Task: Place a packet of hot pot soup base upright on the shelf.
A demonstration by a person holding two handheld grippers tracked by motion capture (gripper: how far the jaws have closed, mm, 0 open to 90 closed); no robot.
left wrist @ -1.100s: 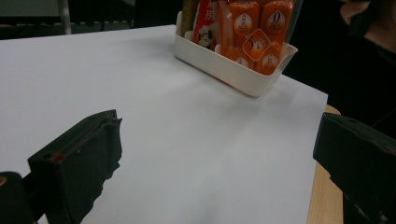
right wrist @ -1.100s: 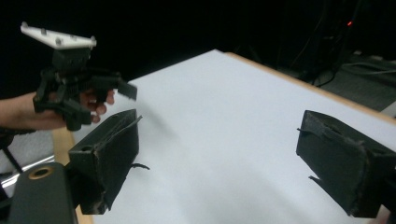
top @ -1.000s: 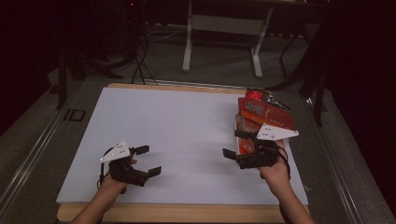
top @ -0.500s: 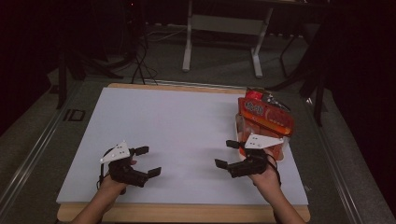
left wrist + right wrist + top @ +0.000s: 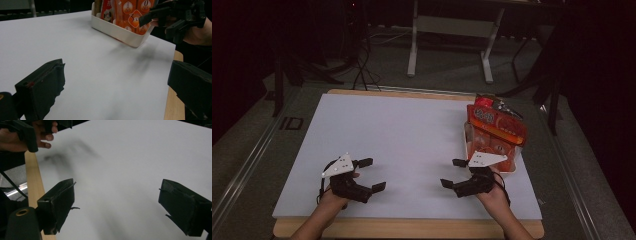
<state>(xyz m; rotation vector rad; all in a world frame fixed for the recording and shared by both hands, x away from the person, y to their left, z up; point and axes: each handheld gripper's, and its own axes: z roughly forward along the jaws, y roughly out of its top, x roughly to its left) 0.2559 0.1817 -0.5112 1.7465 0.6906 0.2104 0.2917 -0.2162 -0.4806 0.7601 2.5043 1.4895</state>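
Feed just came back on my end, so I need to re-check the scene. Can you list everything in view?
white sheet: one, white, covering most of the table top
table: one, light wood, edge showing along the near and far sides
tray: one, white, at the right edge of the sheet
packets: several, orange and red, standing packed in the tray; exact count unclear
metal frame: one, pale grey, on the floor beyond the table
left gripper: one, black, jaws open, near left of the sheet
right gripper: one, black, jaws open, just before the tray

Dim overall, the white table (image 5: 412, 135) brightest (background nearly black), with soft blurred shadows and grainy detail.
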